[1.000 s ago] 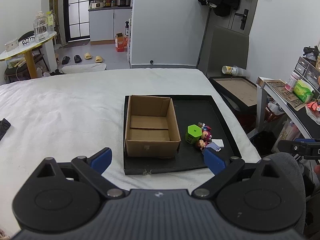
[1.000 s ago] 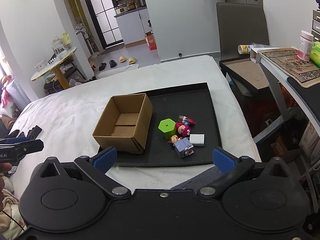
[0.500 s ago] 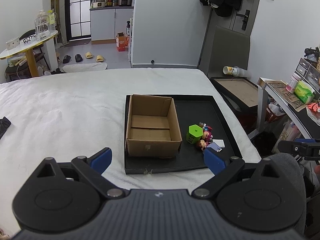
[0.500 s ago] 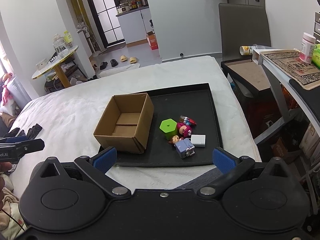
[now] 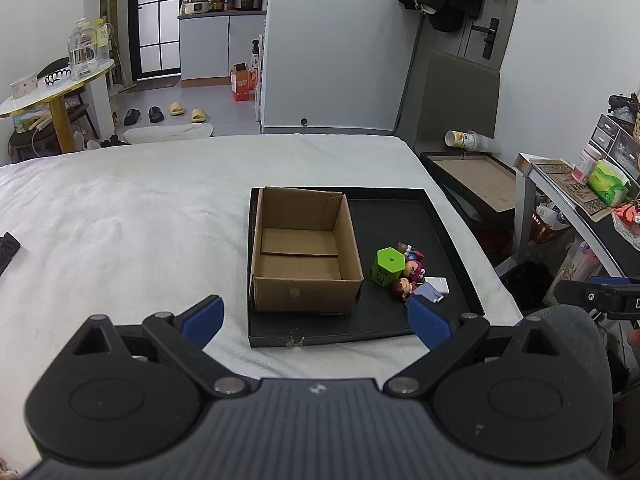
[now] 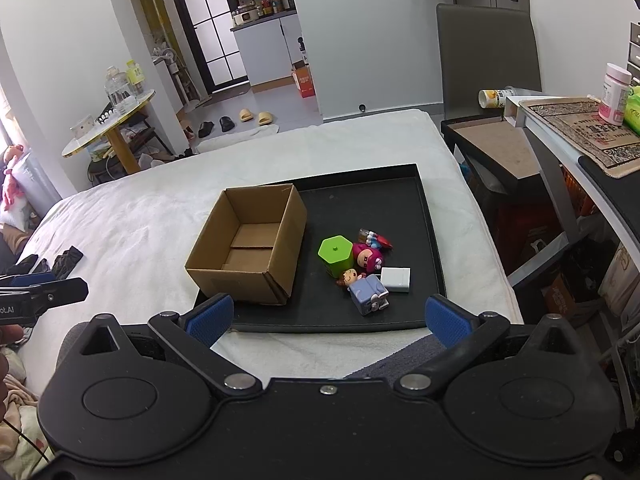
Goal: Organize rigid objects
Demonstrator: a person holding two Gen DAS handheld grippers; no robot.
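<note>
Grippers first: your left gripper point(image 5: 314, 318) has its blue pads point(image 5: 202, 318) spread wide and nothing between them; it hangs above the near edge of the bed point(image 5: 120, 216), short of the tray's near rim. Your right gripper point(image 6: 328, 318) is likewise spread wide and holds nothing, poised over the near edge of the black tray point(image 6: 400, 196).

Tray lies on the white bed cover toward the bed's right edge. You have the open cardboard box point(image 5: 304, 252) standing upright in the tray's left half, with its far left corner at the tray's far left corner. Only its bare cardboard floor shows inside.

Loose items sit clustered in the tray's right half, toward the near edge:
- green hexagonal block point(image 6: 335, 254), upright, closest to the box but apart from it
- pink-hooded figure point(image 6: 367, 257), touching the green block's right side
- small toy with red and blue parts point(image 6: 374, 237), just behind the pink figure
- blue-bodied doll point(image 6: 366, 290), lying on its side in front of the green block
- white flat block point(image 6: 395, 279), just right of the doll

Tray's far right area is bare black surface.
</note>
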